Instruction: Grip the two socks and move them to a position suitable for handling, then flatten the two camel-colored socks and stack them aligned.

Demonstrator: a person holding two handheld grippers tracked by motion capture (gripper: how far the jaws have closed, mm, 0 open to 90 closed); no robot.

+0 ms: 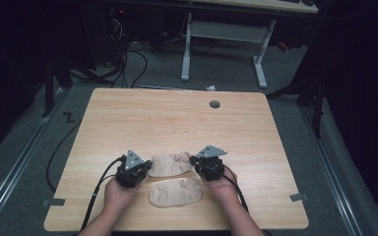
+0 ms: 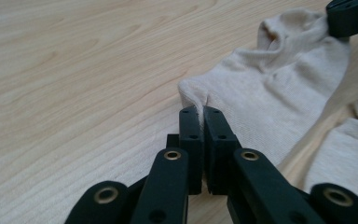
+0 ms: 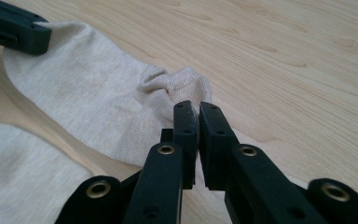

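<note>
Beige cotton ankle sock [image 1: 170, 163]: long axis 9–3 o'clock, cuff at 3. Left hand-held gripper [image 2: 201, 111] clamped on toe end; right hand-held gripper [image 3: 197, 108] clamped on cuff end.

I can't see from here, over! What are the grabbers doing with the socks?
Left gripper shut on far sock, toe end. Right gripper shut on its cuff end. Near sock lies loose on table. Nothing in the way.

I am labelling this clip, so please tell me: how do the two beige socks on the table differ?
The far sock is pinched at both ends, by the left gripper and the right gripper; the near sock lies free, untouched. The far sock is bunched at its right end; the near sock lies flat. Both are beige, short, and lie crosswise on the wooden table.
</note>
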